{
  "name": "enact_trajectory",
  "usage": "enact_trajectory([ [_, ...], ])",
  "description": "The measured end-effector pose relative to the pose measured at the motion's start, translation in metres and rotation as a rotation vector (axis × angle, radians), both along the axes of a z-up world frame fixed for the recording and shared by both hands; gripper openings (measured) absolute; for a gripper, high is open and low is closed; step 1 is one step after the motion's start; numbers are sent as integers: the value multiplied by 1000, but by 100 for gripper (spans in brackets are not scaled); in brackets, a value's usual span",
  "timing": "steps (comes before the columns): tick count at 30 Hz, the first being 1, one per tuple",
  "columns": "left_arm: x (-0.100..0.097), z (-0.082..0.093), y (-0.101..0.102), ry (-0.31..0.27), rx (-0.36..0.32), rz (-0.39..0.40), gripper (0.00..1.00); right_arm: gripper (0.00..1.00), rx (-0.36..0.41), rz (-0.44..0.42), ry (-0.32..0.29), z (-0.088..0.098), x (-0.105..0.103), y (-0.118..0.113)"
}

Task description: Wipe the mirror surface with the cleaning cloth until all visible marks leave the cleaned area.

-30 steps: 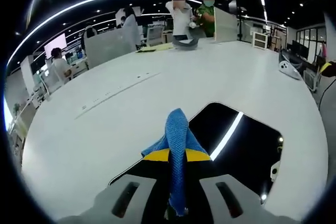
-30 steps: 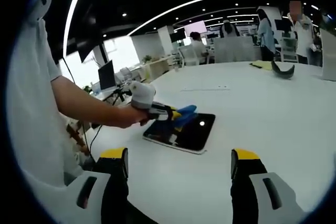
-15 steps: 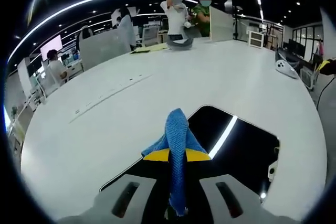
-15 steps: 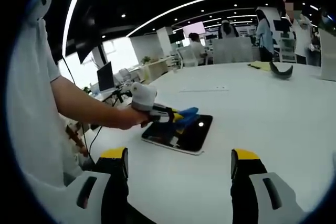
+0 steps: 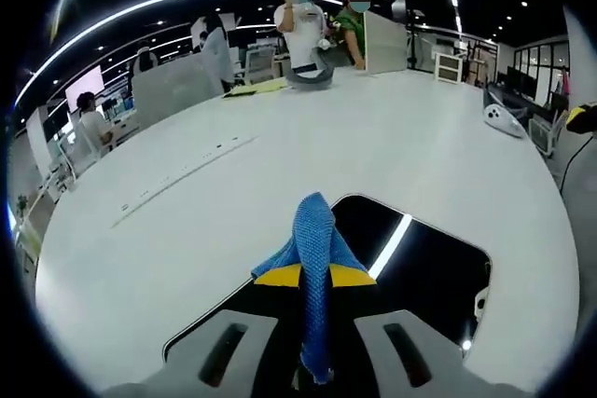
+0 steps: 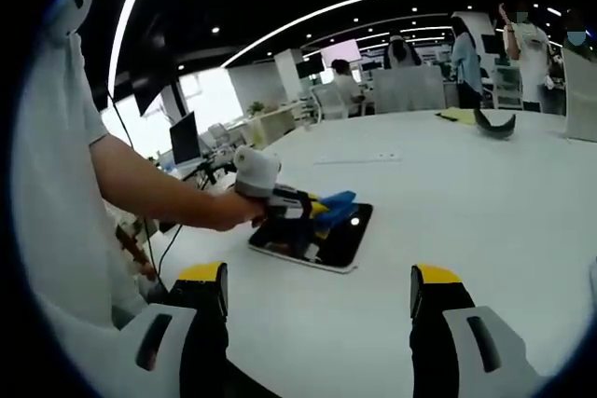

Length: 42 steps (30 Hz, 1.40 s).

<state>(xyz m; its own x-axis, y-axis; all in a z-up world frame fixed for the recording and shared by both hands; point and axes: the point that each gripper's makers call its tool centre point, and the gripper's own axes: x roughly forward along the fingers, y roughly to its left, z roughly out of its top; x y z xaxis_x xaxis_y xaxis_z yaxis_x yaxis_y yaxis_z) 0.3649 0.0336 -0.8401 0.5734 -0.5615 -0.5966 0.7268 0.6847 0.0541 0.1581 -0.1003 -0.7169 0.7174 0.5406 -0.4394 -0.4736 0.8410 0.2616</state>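
the left tongs [image 5: 313, 279] clenched the blue knitted cleaning cloth [image 5: 313, 249] over the dark rectangular mirror [image 5: 424, 263]; the right gripper view showed the released right tongs [image 6: 317, 288] above the white worktop [image 6: 485, 193].

The cleaning cloth [image 5: 313, 258] is bright blue with a fine woven, grid-like texture. The left tool [image 5: 313, 276] has yellow tips and light grey bodies with dark slots. The mirror [image 5: 424, 263] looks black and glossy, with a thin white border and a white streak of reflected light across it. The worktop [image 5: 280, 174] is plain white. In the right gripper view, the right tool [image 6: 319, 297] has yellow tips over black jaws and pale grey bodies. The same blue cloth shows there on the dark mirror [image 6: 338, 244]. The person's sleeve [image 6: 56, 137] is white.
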Motion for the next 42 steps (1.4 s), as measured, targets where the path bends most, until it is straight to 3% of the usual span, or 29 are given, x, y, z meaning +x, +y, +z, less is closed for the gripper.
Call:
enact_trajectory([
  [15,1,-1,-24,4,1,-19,6,79,18,-36,6,-3,-4,-12],
  [42,0,-1,-45,7,-1,-49,6,79,17,-43,10,-4,-6,-15],
])
